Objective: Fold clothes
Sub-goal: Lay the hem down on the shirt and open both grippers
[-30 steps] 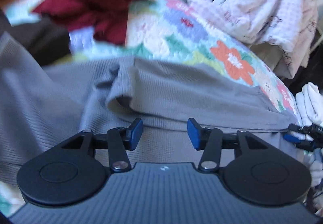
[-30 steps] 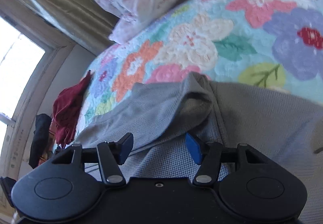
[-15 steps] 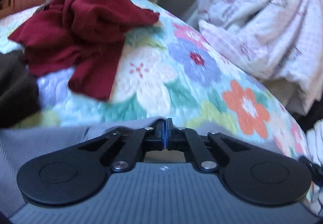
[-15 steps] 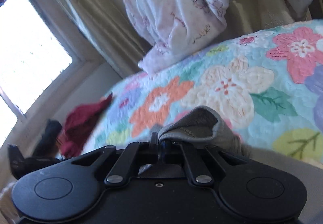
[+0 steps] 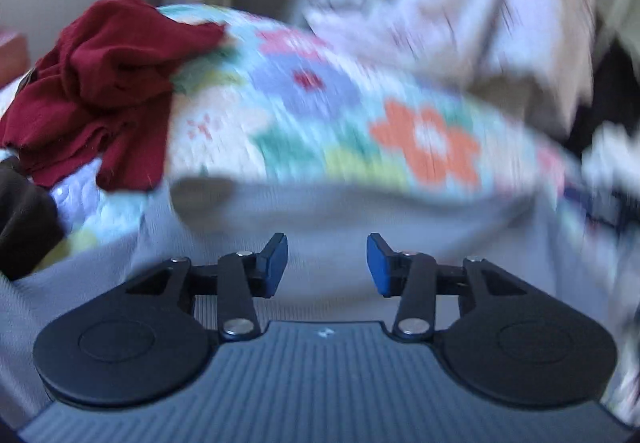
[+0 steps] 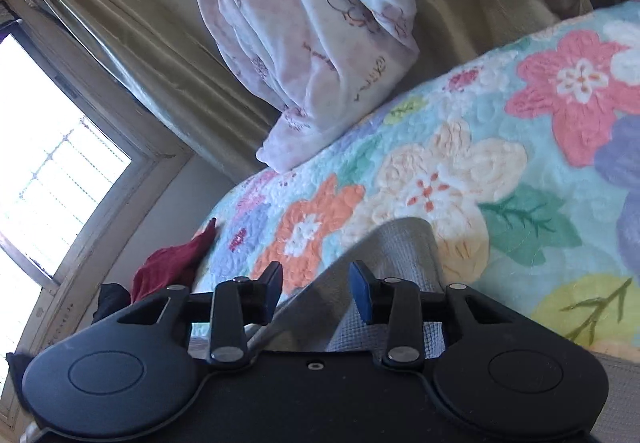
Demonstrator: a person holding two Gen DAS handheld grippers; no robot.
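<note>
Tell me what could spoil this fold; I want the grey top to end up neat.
1. Both claws, left and right, have just opened, so the grey top lies loose; its raised edge may flop back.
2. The red garment lies close by on the quilt and might get dragged in.

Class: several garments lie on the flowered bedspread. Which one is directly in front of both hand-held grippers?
The grey knit garment, spread right before the fingers. The crumpled dark red garment lies farther off, to the side.

A home bedroom: floral quilt (image 6: 460, 171) on bed, bundled blanket (image 6: 320, 23), curtained window (image 6: 52, 183).
</note>
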